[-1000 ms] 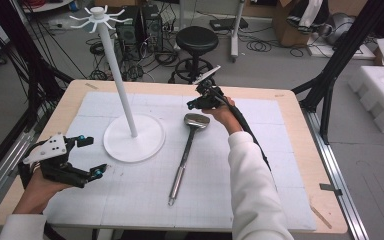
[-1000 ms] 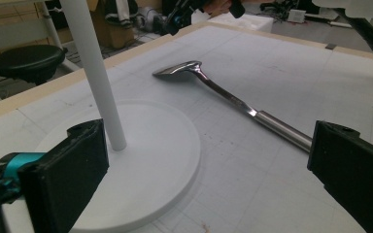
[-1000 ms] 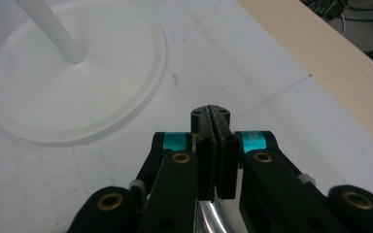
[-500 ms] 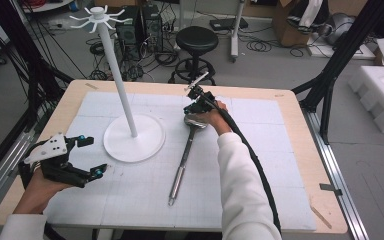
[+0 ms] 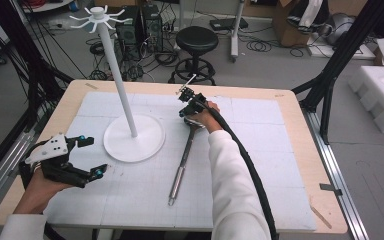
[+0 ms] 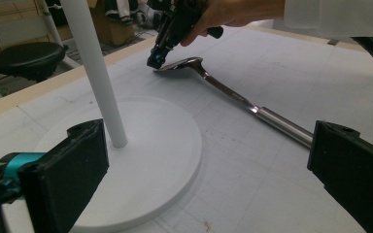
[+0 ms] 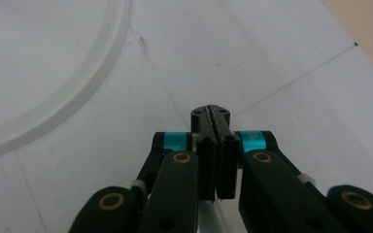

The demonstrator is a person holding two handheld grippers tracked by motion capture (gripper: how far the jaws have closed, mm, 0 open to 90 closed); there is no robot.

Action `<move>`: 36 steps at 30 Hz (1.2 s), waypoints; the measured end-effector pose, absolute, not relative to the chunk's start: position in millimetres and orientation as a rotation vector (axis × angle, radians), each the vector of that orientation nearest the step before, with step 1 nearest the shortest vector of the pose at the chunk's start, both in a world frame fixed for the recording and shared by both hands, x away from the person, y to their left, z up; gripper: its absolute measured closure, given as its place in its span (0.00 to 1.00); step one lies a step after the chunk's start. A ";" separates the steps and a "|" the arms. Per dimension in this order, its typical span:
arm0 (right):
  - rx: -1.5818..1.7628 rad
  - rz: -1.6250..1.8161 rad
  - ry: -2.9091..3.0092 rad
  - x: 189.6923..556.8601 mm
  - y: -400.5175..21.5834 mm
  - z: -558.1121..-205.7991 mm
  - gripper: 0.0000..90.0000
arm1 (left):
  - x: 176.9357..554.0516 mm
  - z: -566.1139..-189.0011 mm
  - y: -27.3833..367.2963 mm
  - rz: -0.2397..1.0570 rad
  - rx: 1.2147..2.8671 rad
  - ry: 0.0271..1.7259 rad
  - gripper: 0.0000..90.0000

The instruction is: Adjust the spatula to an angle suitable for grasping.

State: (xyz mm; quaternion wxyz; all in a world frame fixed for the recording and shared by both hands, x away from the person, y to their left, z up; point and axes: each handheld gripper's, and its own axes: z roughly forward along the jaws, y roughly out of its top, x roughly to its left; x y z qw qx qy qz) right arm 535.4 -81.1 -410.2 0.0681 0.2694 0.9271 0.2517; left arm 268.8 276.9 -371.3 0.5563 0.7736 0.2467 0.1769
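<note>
At the lower left of the high view my left gripper [image 5: 87, 157] hangs with jaws spread wide, empty. Beyond it stands the white round-based hook stand [image 5: 134, 137]. The long steel ladle [image 5: 184, 157] runs from lower centre up to its bowl, where my right gripper [image 5: 188, 111], jaws pressed together, tips down at the bowl's rim; whether it pinches metal I cannot tell.

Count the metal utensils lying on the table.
1: a long-handled spoon lies on the white mat right of the stand's round base, its bowl end under the right gripper.
</note>
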 end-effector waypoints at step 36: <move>0.856 0.570 2.829 536.5 -103.3 -411.4 1.00 | 268.8 -373.1 273.3 0.415 1.840 0.582 0.02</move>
